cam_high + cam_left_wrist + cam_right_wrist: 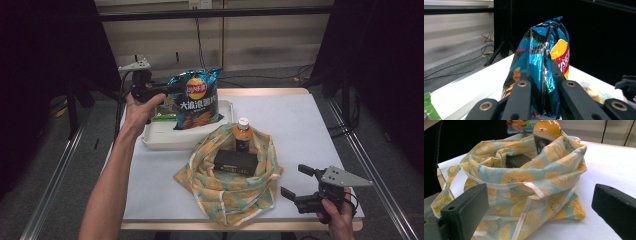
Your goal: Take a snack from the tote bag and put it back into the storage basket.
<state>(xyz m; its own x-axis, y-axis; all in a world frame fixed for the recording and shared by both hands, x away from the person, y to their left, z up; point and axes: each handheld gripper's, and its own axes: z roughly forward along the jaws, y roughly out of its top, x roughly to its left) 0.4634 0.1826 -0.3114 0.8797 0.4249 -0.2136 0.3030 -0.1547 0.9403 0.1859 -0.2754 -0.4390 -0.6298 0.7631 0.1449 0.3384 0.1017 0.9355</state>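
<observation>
Chip bag: the blue chip bag [196, 99] stands up tall, pinched between the jaws of the left gripper [159, 91]. Its bottom is over the white tray [165, 139].
Left gripper: clenched on the side edge of the chip bag, with the crinkly foil squeezed between its two black jaws.
Green packet: a small green packet [164, 115] lies in the tray, just under the left gripper.
Cloth bag: the lemon cloth bag [227, 182] sits open, between the two grippers.
Done: a bottle [243, 134] and a dark box [235, 162] are already inside the cloth bag.
Left to do: I think the chip bag goes into the cloth bag next.
Right gripper: the right gripper [296, 185] rests just beside the cloth bag, jaws wide apart, holding nothing.
</observation>
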